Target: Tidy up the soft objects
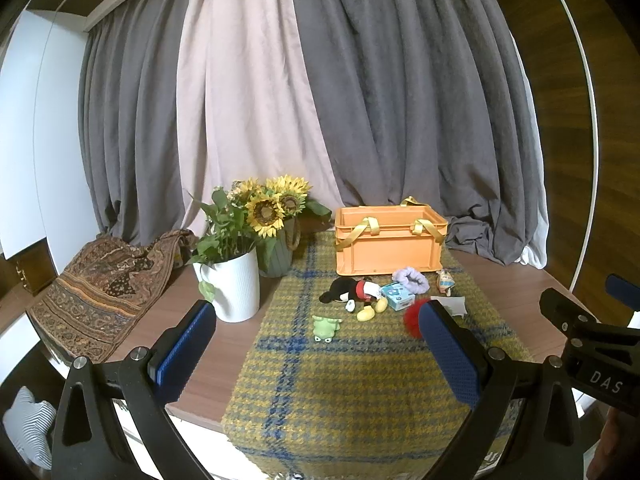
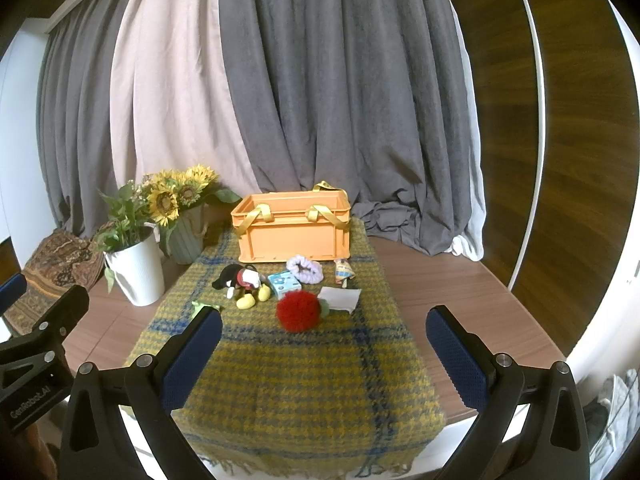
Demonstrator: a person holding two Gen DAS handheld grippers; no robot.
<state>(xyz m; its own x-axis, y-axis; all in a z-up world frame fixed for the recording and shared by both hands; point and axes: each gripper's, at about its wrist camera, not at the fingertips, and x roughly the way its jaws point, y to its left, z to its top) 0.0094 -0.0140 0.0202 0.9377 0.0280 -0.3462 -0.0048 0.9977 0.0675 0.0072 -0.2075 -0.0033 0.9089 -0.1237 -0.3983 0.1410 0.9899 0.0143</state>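
An orange crate (image 1: 388,245) (image 2: 294,230) with yellow handles stands at the back of a yellow-blue plaid blanket (image 1: 344,384) (image 2: 296,384). In front of it lie a Mickey plush (image 1: 358,294) (image 2: 244,282), a purple scrunchie (image 1: 411,279) (image 2: 306,268), a small blue box (image 1: 398,296) (image 2: 283,284), a red pom-pom (image 2: 298,312) (image 1: 412,318), a green frog toy (image 1: 325,327), a white cloth (image 2: 340,298) and a small patterned pouch (image 2: 343,271). My left gripper (image 1: 316,344) and right gripper (image 2: 324,346) are open, empty, hovering near the blanket's front.
A white vase with greenery (image 1: 234,284) (image 2: 136,270) and a green vase of sunflowers (image 1: 276,256) stand left of the blanket. A patterned cloth (image 1: 100,292) lies on the far left of the wooden table (image 2: 460,292). Grey and pink curtains hang behind.
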